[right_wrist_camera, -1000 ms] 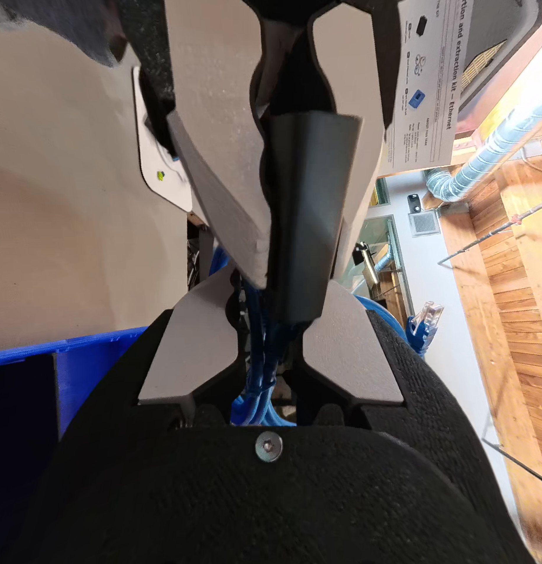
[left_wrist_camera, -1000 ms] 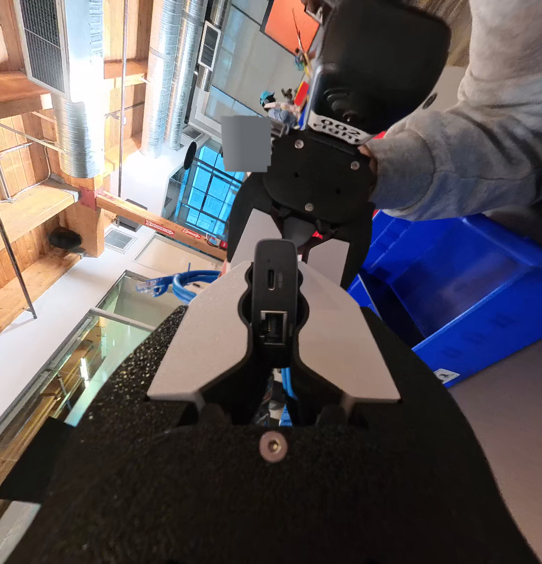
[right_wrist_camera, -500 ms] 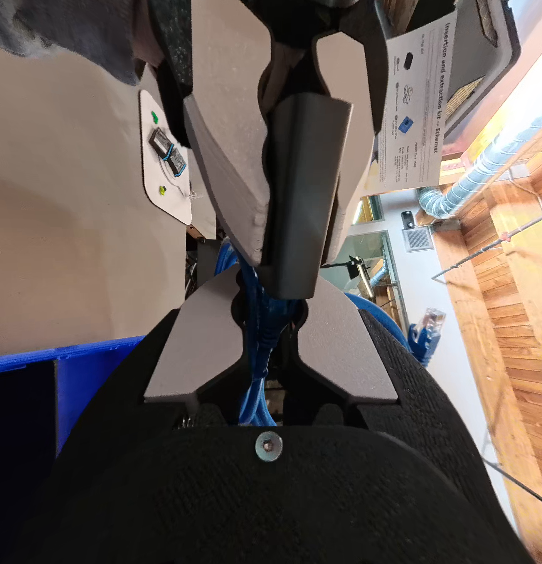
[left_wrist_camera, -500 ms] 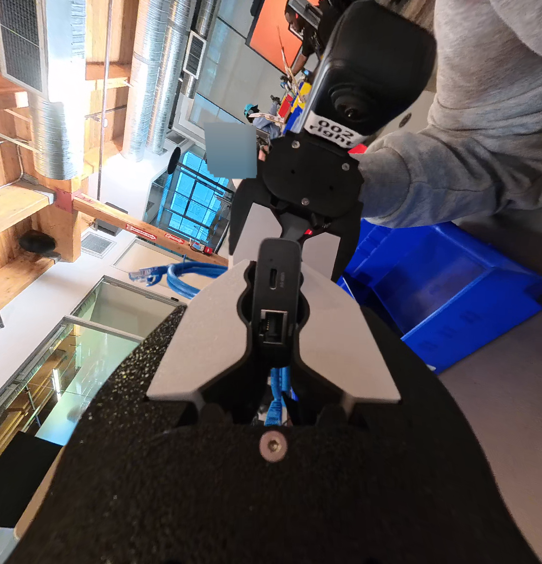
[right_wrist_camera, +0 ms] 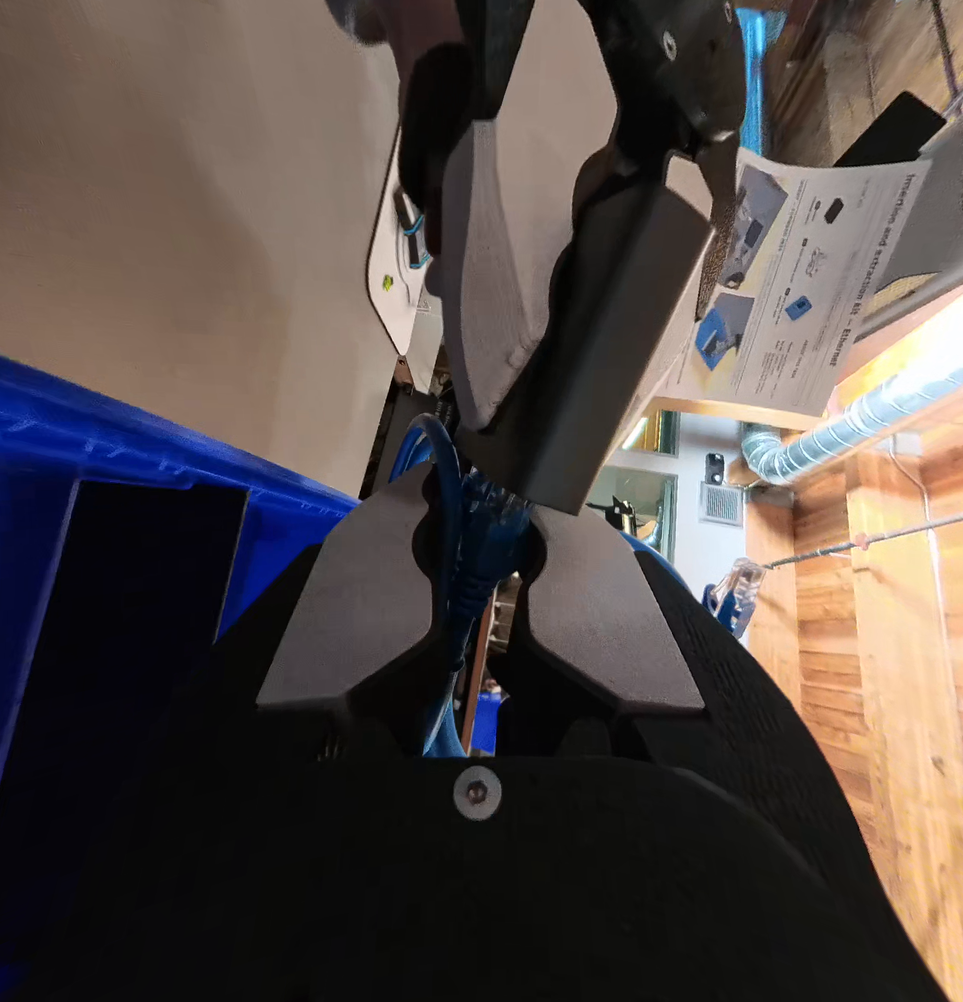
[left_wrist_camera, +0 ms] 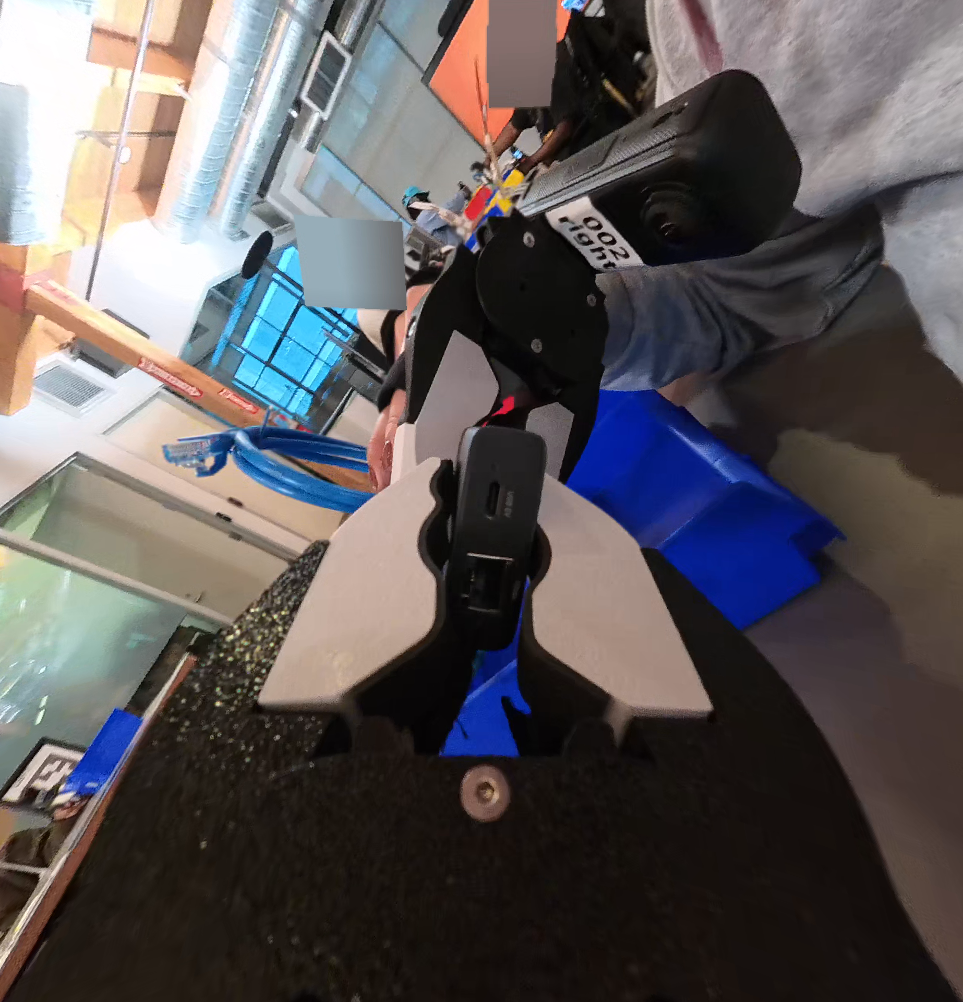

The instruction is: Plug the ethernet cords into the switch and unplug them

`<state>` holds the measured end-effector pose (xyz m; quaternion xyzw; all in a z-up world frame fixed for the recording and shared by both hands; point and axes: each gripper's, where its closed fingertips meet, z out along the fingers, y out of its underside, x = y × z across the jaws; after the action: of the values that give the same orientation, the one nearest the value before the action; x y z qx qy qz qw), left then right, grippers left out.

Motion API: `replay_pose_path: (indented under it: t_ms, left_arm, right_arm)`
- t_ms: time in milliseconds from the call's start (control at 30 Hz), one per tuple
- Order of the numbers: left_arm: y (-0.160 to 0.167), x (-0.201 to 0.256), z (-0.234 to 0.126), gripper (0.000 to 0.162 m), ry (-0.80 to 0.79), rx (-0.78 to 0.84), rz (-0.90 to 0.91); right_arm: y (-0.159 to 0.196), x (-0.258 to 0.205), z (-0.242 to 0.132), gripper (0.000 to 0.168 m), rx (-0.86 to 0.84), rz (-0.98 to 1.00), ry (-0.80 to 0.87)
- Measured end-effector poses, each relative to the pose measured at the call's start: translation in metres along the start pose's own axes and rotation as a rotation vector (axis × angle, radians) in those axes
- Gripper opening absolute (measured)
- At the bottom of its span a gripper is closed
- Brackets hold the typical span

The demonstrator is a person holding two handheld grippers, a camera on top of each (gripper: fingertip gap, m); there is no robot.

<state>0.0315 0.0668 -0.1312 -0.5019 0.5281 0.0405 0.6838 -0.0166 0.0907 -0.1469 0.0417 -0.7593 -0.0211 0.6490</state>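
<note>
My left gripper (left_wrist_camera: 487,477) is shut on a black adapter (left_wrist_camera: 495,526), held upright. A small oval port and a square network socket on it face the camera. My right gripper (right_wrist_camera: 482,504) is shut on the plug end of a blue network cable (right_wrist_camera: 479,575). The plug's tip sits right at the lower end of the tilted adapter (right_wrist_camera: 604,325); I cannot tell if they touch. The left gripper (right_wrist_camera: 577,352) shows above it. In the left wrist view the right gripper (left_wrist_camera: 506,417) sits just behind the adapter, held by a hand in a grey sleeve (left_wrist_camera: 712,325).
A blue plastic bin (left_wrist_camera: 685,488) stands on the beige table (right_wrist_camera: 170,190), close to both grippers. The cable's loop (left_wrist_camera: 284,466) and free plug (right_wrist_camera: 739,585) hang out to the side. A printed sheet (right_wrist_camera: 793,303) and a white pad (right_wrist_camera: 392,282) with small parts lie beyond. People stand far off. There is about 5 cm between the tips of the two grippers.
The adapter's end was down between my right gripper's fingers; now it is tilted and drawn back, and the blue plug shows below it. Both views have swung round.
</note>
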Motion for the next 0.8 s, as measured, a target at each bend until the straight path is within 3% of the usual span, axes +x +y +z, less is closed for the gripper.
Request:
replay_pose_path:
  t_ms: [267,533,800]
  left_arm:
    - [0.006,0.012,0.015,0.022,-0.063,0.022,-0.042]
    - [0.004,0.016,0.015,0.022,-0.089,-0.03,0.125]
    - [0.002,0.012,0.016,0.021,-0.133,-0.01,0.12]
  right_arm:
    - [0.005,-0.021,-0.014,0.024,0.069,0.031,-0.072]
    - [-0.001,-0.022,-0.019,0.024,0.182,0.075,-0.074]
    - [0.0,-0.016,-0.023,0.025,0.222,0.047,-0.026]
